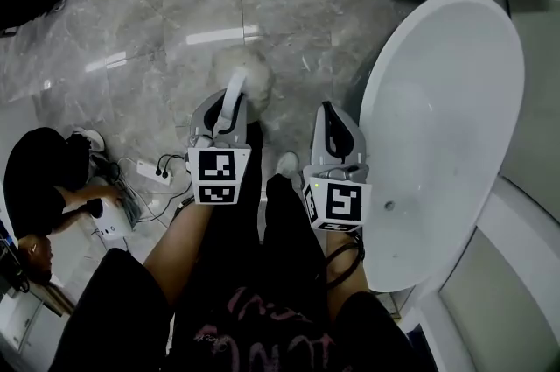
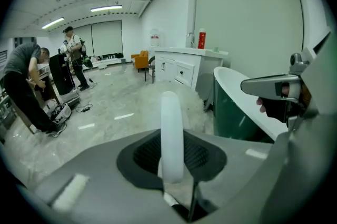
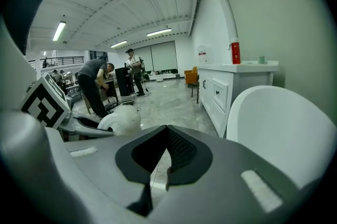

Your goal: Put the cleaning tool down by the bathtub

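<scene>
The tub (image 1: 455, 99) fills the right of the head view, its rim just beside the right gripper (image 1: 332, 115), whose jaws are together on nothing. The left gripper (image 1: 231, 109), the farther from the tub, is clamped on the tool (image 1: 236, 90), whose handle runs forward along the jaws to a fluffy head over bare floor (image 1: 157, 3); setting it down likely means carrying it rightward. Only the left gripper view shows the handle pinched between the jaws, while the head view alone shows the gap from tool to tub.
</scene>
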Motion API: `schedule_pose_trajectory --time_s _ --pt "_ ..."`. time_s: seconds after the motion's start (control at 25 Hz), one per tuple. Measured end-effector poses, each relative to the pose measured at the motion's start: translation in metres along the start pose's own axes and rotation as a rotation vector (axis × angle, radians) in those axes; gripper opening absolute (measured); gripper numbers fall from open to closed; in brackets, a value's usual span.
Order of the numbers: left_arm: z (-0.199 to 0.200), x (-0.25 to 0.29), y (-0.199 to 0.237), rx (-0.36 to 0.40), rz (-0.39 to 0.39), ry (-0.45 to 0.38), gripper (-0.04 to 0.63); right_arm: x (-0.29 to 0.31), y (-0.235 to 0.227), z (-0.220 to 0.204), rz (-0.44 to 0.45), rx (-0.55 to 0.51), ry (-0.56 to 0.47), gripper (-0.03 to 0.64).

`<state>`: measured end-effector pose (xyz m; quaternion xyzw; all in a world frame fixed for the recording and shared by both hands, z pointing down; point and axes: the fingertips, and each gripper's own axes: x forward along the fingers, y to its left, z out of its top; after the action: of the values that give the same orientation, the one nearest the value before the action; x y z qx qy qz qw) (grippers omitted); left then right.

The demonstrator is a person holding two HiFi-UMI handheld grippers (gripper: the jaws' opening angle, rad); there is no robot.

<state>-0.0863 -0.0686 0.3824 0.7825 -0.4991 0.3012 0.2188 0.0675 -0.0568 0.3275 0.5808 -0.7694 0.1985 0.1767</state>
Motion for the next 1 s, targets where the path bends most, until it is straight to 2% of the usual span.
schedule_pose_trajectory --time_s 0.16,0.44,1.0 --pt "-0.016 0.032 0.002 -0.014 -0.011 0.015 0.077 0.025 -0.005 -0.027 -0.002 0.014 0.029 0.014" --pt "-0.067 0.092 -0.001 -0.028 -0.019 0.074 0.077 0.070 -0.016 -0.083 -0.010 0.056 0.069 0.014" --pt "-0.194 0.190 -0.010 -0.020 -0.018 0.164 0.077 0.120 -0.039 -0.226 -0.029 0.105 0.146 0.014"
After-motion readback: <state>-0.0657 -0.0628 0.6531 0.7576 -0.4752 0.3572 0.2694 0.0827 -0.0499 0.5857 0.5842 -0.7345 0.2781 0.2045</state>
